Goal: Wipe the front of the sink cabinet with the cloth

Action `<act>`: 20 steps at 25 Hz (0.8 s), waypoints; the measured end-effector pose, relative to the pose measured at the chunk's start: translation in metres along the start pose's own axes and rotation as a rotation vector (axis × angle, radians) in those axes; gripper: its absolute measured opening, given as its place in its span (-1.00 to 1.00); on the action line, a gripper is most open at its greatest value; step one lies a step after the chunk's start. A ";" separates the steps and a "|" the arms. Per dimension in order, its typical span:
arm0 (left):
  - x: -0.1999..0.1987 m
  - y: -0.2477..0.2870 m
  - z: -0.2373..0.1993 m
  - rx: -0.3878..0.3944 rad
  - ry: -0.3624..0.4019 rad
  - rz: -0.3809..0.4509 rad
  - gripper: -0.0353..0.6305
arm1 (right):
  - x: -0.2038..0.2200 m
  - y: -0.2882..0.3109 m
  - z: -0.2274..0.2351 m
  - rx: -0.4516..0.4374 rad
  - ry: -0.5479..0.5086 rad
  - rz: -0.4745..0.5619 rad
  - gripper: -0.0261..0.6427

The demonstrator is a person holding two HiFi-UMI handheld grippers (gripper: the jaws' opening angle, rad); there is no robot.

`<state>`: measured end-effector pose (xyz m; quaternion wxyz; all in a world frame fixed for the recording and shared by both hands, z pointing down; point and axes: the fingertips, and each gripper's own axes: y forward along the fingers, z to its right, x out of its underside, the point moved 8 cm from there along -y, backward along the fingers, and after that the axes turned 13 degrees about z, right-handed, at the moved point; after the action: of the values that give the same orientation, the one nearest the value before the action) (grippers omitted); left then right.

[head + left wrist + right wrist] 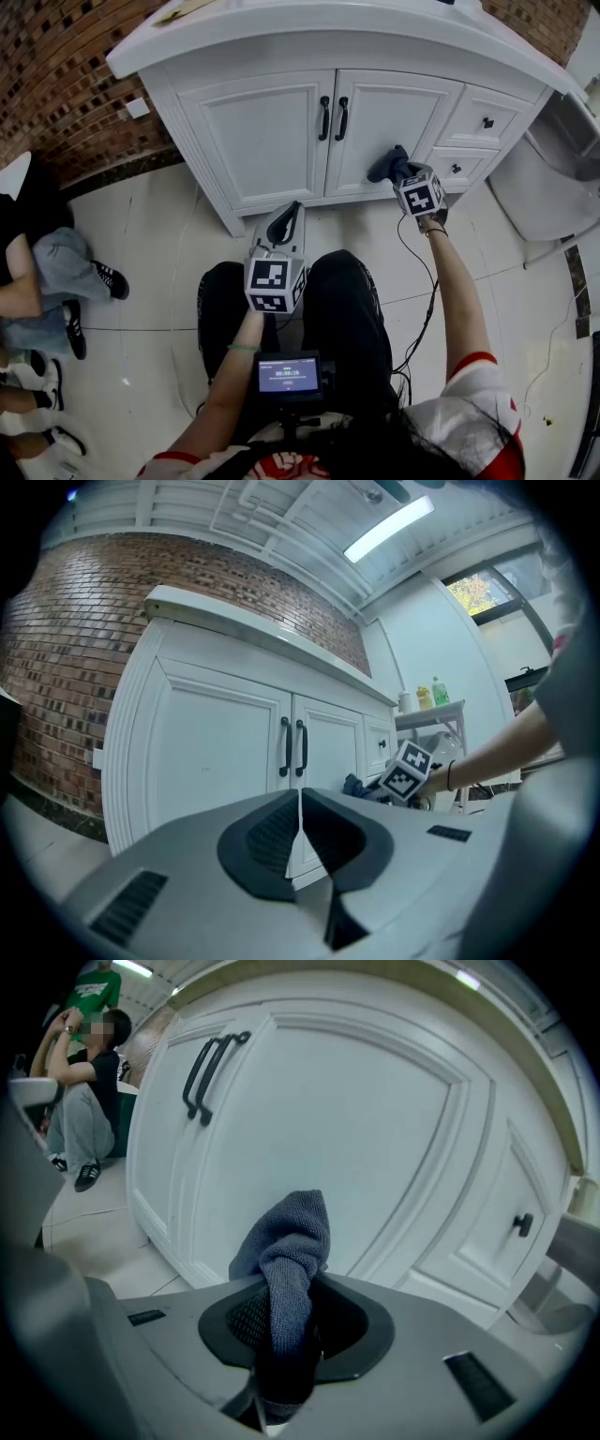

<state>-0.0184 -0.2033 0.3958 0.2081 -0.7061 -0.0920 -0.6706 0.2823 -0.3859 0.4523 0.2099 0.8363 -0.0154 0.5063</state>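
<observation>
The right gripper (281, 1335) has its jaws clamped on a dark grey cloth (291, 1241). A bunched fold stands out past the jaw tips, which puts soft fabric rather than hard plastic towards the white cabinet (272, 141). In the head view, that gripper (398, 171) is stretched forward at arm's length, and the cloth (386, 164) sits at the lower right corner of the right door (384, 117), just beside the small drawers (487, 122). The right gripper view looks almost square onto the door panel, a sensible angle for pressing the cloth flat against the front. Whether the fold touches the panel or hangs just off it cannot be told. The left gripper (286, 225) is low over the person's lap, well back from the cabinet, with its jaws closed together on nothing. In its own view the left gripper (300, 841) shows the two pads meeting in a thin line. It seems to be parked there because wiping needs only one tool and this leaves the doors clear. The paired black handles (332, 118) lie up and to the left of the cloth, so most of the front is probably left to cover. Another person (47, 272) sits on the floor (150, 234) at the left, clear of the work.
</observation>
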 end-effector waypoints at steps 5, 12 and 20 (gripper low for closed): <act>-0.004 0.001 0.006 0.003 -0.004 0.008 -0.76 | -0.058 -0.037 0.067 0.090 -0.064 0.144 -0.60; -0.009 -0.003 0.014 0.021 0.004 0.012 -0.76 | -0.151 -0.094 0.104 0.163 -0.130 0.319 -0.60; -0.014 -0.007 0.012 0.010 0.001 0.021 -0.76 | -0.194 -0.114 0.118 0.211 -0.232 0.366 -0.60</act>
<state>-0.0114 -0.1895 0.3833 0.2190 -0.7057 -0.0878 -0.6681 0.3144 -0.3616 0.2015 0.0229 0.8895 -0.1375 0.4352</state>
